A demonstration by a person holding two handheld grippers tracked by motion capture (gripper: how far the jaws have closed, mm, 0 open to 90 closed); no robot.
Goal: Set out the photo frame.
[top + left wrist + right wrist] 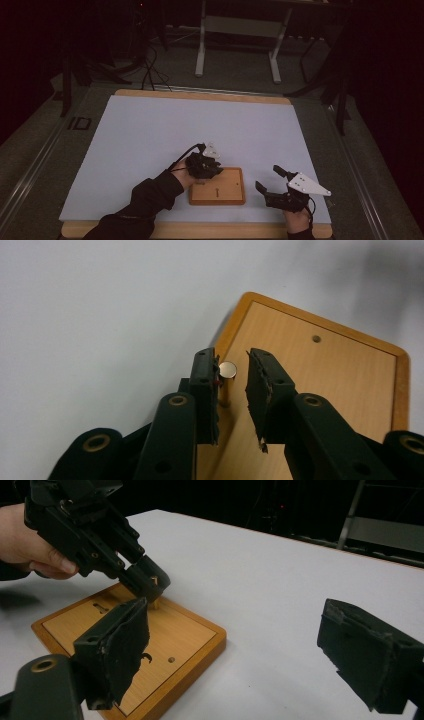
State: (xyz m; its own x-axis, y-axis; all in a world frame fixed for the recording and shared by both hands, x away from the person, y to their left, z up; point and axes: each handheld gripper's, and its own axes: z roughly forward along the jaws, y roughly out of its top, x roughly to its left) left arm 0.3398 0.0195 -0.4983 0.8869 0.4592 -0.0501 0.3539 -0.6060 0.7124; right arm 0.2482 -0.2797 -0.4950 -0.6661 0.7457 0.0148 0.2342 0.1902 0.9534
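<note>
Left gripper (pixel 232 390): fingers straddle the upright metal pin (pixel 227 375) at the wooden board's (pixel 320 390) left edge, one touching its head, the other apart. Pin judged light, rigid, slippery; grip below the head. Right gripper (pixel 272 180): fingers wide apart, right of board.

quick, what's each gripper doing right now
Left gripper: jaws narrowed around the upright metal peg on the wooden board; one jaw touches it, the other stands off.
Right gripper: jaws wide open, holding nothing.
</note>
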